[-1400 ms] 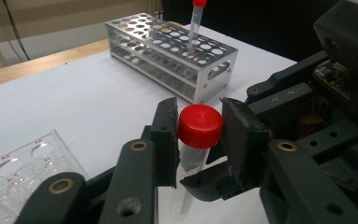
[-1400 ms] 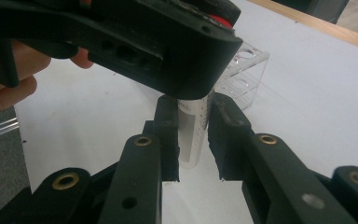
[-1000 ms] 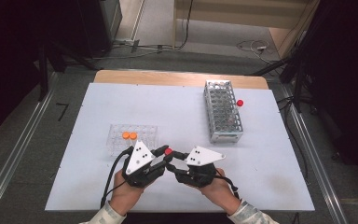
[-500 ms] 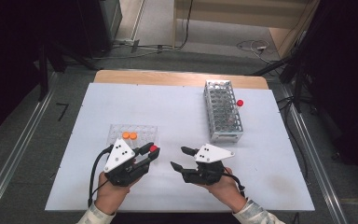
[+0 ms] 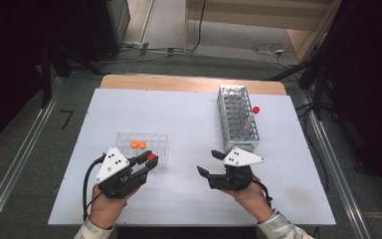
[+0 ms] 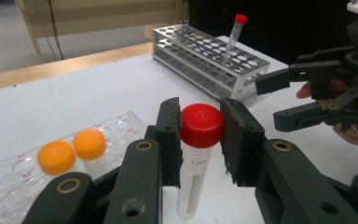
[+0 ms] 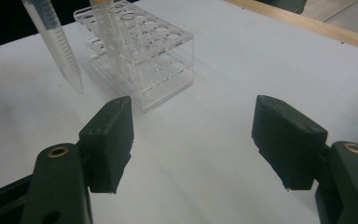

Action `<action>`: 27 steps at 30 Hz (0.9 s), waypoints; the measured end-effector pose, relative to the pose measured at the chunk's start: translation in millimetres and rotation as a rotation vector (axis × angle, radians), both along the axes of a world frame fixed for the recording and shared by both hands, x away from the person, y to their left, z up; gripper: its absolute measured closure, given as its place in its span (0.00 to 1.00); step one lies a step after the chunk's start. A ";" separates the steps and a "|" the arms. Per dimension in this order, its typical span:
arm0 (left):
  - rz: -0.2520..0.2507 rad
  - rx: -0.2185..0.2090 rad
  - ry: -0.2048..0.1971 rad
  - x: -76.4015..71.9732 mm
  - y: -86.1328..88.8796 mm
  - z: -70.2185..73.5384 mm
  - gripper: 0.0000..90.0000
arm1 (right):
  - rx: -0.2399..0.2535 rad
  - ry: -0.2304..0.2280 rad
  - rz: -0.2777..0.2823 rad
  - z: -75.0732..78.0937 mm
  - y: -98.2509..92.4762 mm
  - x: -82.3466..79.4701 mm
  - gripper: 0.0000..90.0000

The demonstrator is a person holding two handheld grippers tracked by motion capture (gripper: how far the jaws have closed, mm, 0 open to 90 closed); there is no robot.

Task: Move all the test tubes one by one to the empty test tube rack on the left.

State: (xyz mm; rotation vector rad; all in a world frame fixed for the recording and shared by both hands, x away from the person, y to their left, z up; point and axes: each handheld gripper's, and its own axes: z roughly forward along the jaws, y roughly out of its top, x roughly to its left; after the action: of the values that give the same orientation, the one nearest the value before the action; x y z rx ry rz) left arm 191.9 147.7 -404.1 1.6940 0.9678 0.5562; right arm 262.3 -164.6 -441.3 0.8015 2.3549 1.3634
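Red-capped tube [image 6: 196, 154] clamped upright in left gripper [image 6: 198, 140] (apparently just under the cap).

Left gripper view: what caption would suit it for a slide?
Fingers clamp a red-capped tube beside a clear rack holding two orange-capped tubes.

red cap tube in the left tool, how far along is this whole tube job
Done: two orange-capped tubes stand in the clear rack, and one red-capped tube stands in the metal rack. In hand: the left tool is shut on the red cap tube, held beside the clear rack. The right tool has just been opening and holds nothing. Left: probably setting this tube into a rack.
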 end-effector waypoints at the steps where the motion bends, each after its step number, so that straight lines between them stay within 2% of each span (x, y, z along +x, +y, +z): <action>1: 0.005 -0.003 -0.001 -0.7 2.1 0.5 0.79 | 0.000 0.000 0.000 0.0 0.0 0.0 0.31; 12: 0.051 -0.021 -0.005 -4.2 21.1 4.0 0.79 | 0.004 -0.002 -0.054 0.8 -20.0 3.6 0.31; 18: 0.097 -0.034 -0.008 -4.7 35.5 10.2 0.79 | 0.010 -0.004 -0.080 1.8 -31.9 4.7 0.31; 27: 0.143 -0.042 -0.019 -1.9 48.1 13.7 0.79 | 0.012 -0.001 -0.096 1.4 -37.2 6.1 0.31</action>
State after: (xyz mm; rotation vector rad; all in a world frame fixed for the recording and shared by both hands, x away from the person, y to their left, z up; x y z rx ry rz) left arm 190.0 195.8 -390.4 1.5882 1.0857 0.6401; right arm 268.4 -201.8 -439.9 0.9046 2.2783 1.3395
